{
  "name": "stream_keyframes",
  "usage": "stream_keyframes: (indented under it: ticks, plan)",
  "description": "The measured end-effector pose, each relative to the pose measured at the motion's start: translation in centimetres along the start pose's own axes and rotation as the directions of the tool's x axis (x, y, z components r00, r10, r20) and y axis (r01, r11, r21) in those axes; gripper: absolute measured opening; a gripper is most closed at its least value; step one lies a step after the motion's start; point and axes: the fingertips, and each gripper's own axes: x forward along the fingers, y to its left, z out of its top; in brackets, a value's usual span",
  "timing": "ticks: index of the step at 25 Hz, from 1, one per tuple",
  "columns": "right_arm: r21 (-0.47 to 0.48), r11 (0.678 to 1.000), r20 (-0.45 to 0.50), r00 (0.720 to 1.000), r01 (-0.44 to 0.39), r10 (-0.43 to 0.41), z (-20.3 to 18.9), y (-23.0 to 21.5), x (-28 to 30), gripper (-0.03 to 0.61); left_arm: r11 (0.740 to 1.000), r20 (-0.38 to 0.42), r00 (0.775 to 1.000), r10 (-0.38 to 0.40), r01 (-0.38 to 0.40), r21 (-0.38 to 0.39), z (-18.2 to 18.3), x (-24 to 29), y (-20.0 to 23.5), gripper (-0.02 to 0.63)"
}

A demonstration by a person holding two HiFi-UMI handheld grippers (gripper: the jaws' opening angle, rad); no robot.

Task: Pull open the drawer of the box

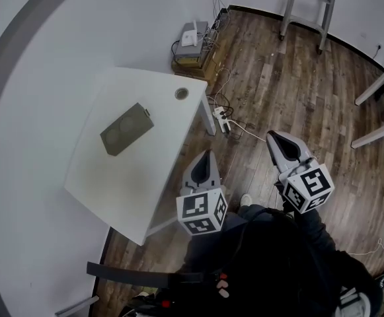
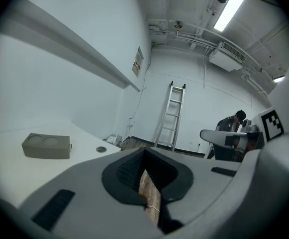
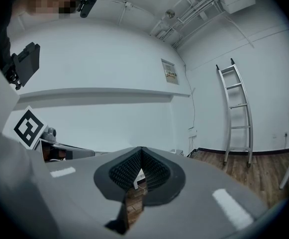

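The white surface (image 1: 112, 170) stands left of both pairs of fingers, which hang over the wooden floor (image 1: 297, 78). The grey box (image 1: 127, 129) lies on this surface, ahead and to the left of the left gripper (image 1: 207, 154), well apart from it, and farther yet from the right gripper (image 1: 273, 137). Both grippers have their fingers pressed together and hold nothing. The drawer looks closed, so I judge the step is the approach. Next, one gripper must reach the box, spread its fingers and find the drawer's pull.
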Motion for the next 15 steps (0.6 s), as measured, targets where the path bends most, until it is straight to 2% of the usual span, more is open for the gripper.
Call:
stream_keyframes:
  ticks: [7,15]
  plan:
    - [0.007,0.999,-0.011,0.999,-0.041,0.041,0.2,-2.2,3.0,-0.008,0.999,0.002,0.999,0.044,-0.044,-0.025,0.7,2.7,0.4,-0.006]
    - [0.003,0.996,-0.016,0.996,-0.091,0.091,0.9,-3.6,8.6,-0.008,0.995,-0.002,0.996,0.093,-0.093,-0.04,2.0,6.2,3.3,-0.005]
